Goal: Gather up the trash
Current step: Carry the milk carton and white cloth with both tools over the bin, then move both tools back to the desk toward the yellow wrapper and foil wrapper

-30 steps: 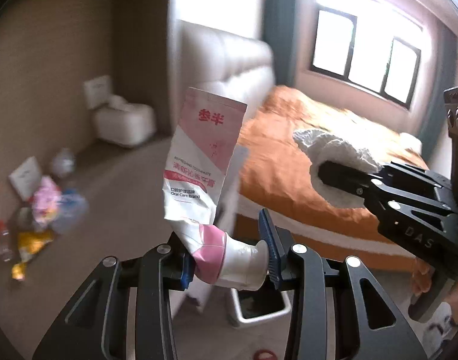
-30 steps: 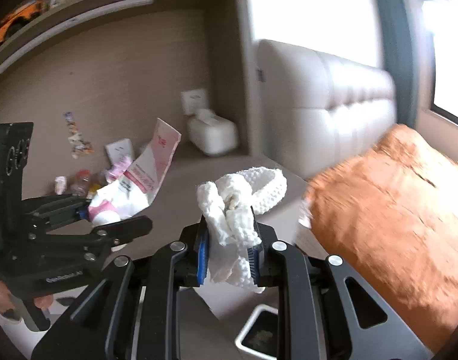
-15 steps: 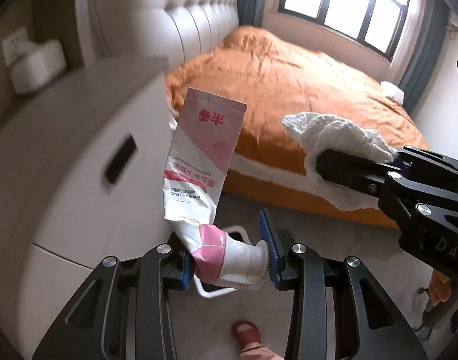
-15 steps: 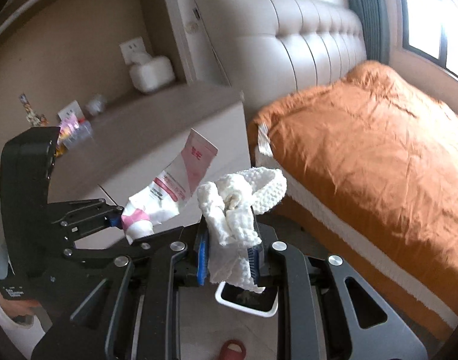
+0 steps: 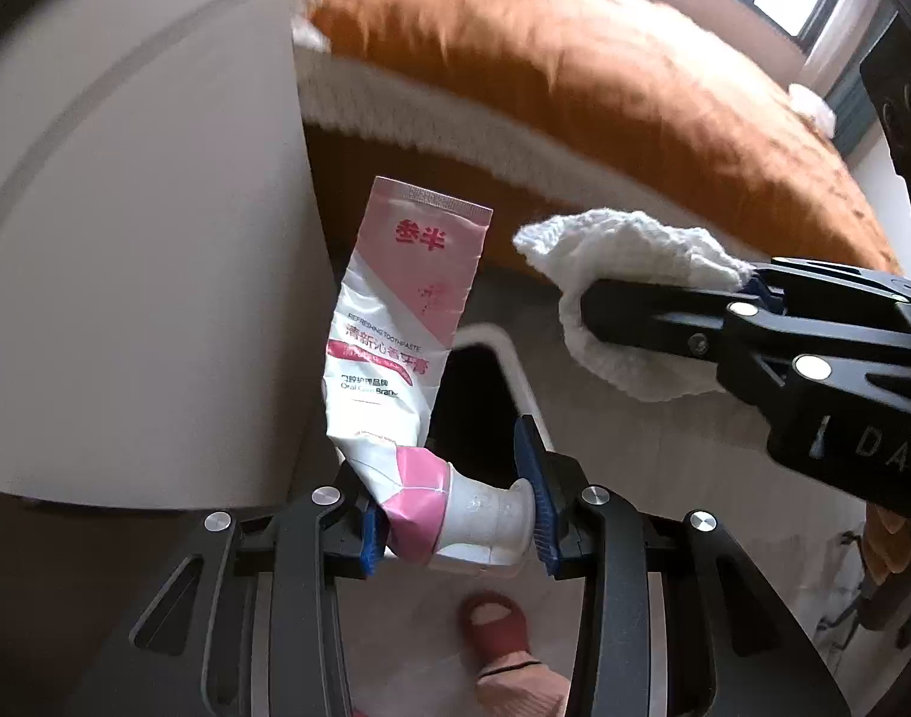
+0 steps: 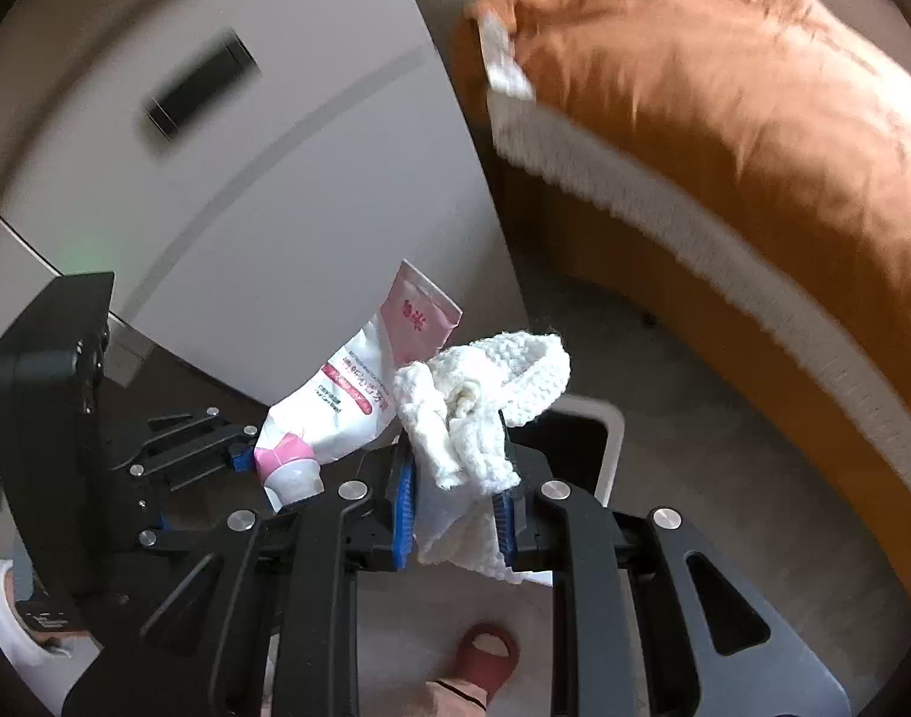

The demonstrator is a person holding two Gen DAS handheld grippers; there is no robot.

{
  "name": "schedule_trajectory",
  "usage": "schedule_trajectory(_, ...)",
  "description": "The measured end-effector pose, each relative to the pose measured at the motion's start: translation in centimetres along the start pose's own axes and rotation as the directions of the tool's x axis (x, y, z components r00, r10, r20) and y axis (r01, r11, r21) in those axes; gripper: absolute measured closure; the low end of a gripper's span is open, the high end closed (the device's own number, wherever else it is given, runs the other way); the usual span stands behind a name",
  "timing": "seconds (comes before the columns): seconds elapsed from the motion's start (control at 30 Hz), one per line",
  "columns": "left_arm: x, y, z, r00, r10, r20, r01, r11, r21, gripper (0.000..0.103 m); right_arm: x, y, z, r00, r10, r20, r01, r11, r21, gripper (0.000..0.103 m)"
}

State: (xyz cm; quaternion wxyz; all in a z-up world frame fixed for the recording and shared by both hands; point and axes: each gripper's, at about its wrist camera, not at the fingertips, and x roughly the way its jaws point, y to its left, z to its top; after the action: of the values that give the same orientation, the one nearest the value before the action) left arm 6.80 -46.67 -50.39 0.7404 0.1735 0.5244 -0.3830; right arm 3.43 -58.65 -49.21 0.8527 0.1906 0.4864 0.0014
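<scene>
From the left wrist view, the left gripper has its 2 fingers clamped on the cap end of a pink-and-white toothpaste tube. The cap lies crosswise between the blue pads; the flattened body bends up and away from the fingers, crimped end farthest. It hangs above the white-rimmed trash bin, which stands on the floor beside the orange bed. The right gripper comes in from the right, over the bin's far side, with a white knitted cloth.

From the right wrist view, the right gripper has its fingers pressed together on the white knitted cloth, which bunches up out of the pads above the trash bin. The toothpaste tube slants up just left of it, over the bin's left side, cap low in the left gripper.
</scene>
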Motion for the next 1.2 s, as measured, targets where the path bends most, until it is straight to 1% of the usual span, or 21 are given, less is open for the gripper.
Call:
schedule_trajectory(0.03, 1.8, 0.2, -0.4, 1.000, -0.009, -0.012, 0.009, 1.000, -0.005, 0.066, 1.3, -0.5, -0.4, 1.000, 0.004, -0.014, -0.004, 1.000, 0.001, 0.080)
schedule_trajectory(0.2, 7.6, 0.5, -1.8, 0.999, -0.024, -0.048, 0.023, 1.000, -0.020, 0.065, 6.3, -2.3, -1.9, 0.999, 0.010, -0.052, -0.011, 1.000, -0.006, 0.079)
schedule_trajectory(0.23, 8.5, 0.5, -1.9, 0.998, -0.027, -0.057, 0.026, 1.000, -0.016, 0.065, 7.1, -2.6, -2.2, 0.999, 0.004, -0.053, -0.004, 1.000, -0.008, 0.073)
schedule_trajectory(0.27, 9.4, 0.6, -2.0, 0.997, -0.029, -0.071, 0.028, 1.000, -0.009, 0.062, 8.2, -3.1, -2.4, 0.998, 0.017, -0.066, -0.017, 1.000, 0.003, 0.045)
schedule_trajectory(0.3, 10.7, 0.7, -2.2, 0.996, -0.027, -0.087, 0.027, 1.000, -0.002, 0.054, 9.1, -3.5, -2.6, 0.996, 0.024, -0.082, -0.023, 1.000, 0.011, 0.021)
schedule_trajectory(0.33, 11.0, 0.8, -2.1, 0.996, -0.040, -0.086, 0.039, 0.999, -0.008, 0.012, 10.0, -4.0, -2.9, 0.996, -0.003, -0.085, 0.004, 1.000, 0.009, 0.004)
schedule_trajectory(0.37, 11.6, 1.0, -2.3, 0.996, -0.028, -0.086, 0.027, 1.000, -0.014, 0.004, 10.7, -4.3, -3.0, 0.994, 0.020, -0.104, -0.020, 1.000, 0.007, 0.004)
schedule_trajectory(0.4, 12.0, 1.1, -2.4, 0.996, -0.014, -0.092, 0.014, 1.000, -0.010, 0.005, 11.4, -4.5, -3.2, 0.992, 0.033, -0.123, -0.032, 0.999, 0.006, 0.004)
schedule_trajectory(0.43, 12.6, 1.2, -2.5, 0.994, -0.009, -0.104, 0.009, 1.000, 0.000, 0.005, 11.7, -4.8, -3.3, 0.993, 0.011, -0.118, -0.012, 1.000, -0.003, 0.004)
schedule_trajectory(0.5, 12.9, 1.5, -2.6, 0.994, 0.032, -0.105, -0.031, 1.000, 0.005, 0.005, 12.1, -5.0, -3.3, 0.993, -0.003, -0.121, 0.002, 1.000, -0.013, 0.004)
schedule_trajectory(0.6, 12.6, 1.7, -2.2, 0.994, 0.038, -0.101, -0.039, 0.999, -0.008, 0.005, 11.6, -5.0, -2.9, 0.993, -0.019, -0.115, 0.017, 1.000, -0.015, 0.004)
schedule_trajectory(0.67, 11.6, 1.9, -1.9, 0.995, 0.043, -0.093, -0.044, 0.999, -0.011, 0.005, 10.8, -4.9, -2.4, 0.994, -0.023, -0.106, 0.022, 1.000, -0.011, 0.004)
schedule_trajectory(0.8, 9.0, 2.2, -0.9, 0.997, 0.042, -0.066, -0.043, 0.999, -0.024, 0.005, 8.8, -4.6, -0.6, 0.996, -0.029, -0.081, 0.027, 1.000, -0.016, 0.004)
schedule_trajectory(0.9, 6.7, 2.2, 0.0, 0.998, 0.039, -0.048, -0.041, 0.998, -0.039, 0.005, 6.8, -3.3, 0.3, 0.998, -0.039, -0.056, 0.038, 0.999, -0.025, 0.004)
schedule_trajectory(0.97, 4.8, 2.3, 0.7, 0.999, 0.032, -0.033, -0.034, 0.998, -0.049, 0.005, 5.3, -2.7, 1.0, 0.998, -0.046, -0.038, 0.045, 0.999, -0.030, 0.004)
schedule_trajectory(1.03, 2.7, 2.2, 1.3, 0.999, 0.040, -0.012, -0.040, 0.998, -0.045, 0.005, 3.7, -2.1, 1.9, 0.998, -0.055, -0.014, 0.055, 0.998, -0.028, 0.004)
schedule_trajectory(1.1, 0.6, 1.9, 1.9, 0.999, 0.045, 0.009, -0.045, 0.998, -0.036, 0.005, 1.4, -1.3, 2.9, 0.998, -0.064, 0.014, 0.064, 0.998, -0.029, 0.004)
schedule_trajectory(1.17, -2.4, 1.3, 2.8, 0.997, 0.074, 0.038, -0.073, 0.997, -0.027, 0.005, -1.5, -0.1, 3.9, 0.996, -0.081, 0.049, 0.083, 0.996, -0.036, 0.004)
schedule_trajectory(1.2, -3.5, 1.1, 2.9, 0.996, 0.071, 0.045, -0.070, 0.997, -0.024, 0.005, -2.6, 0.4, 4.2, 0.995, -0.085, 0.060, 0.087, 0.995, -0.041, 0.004)
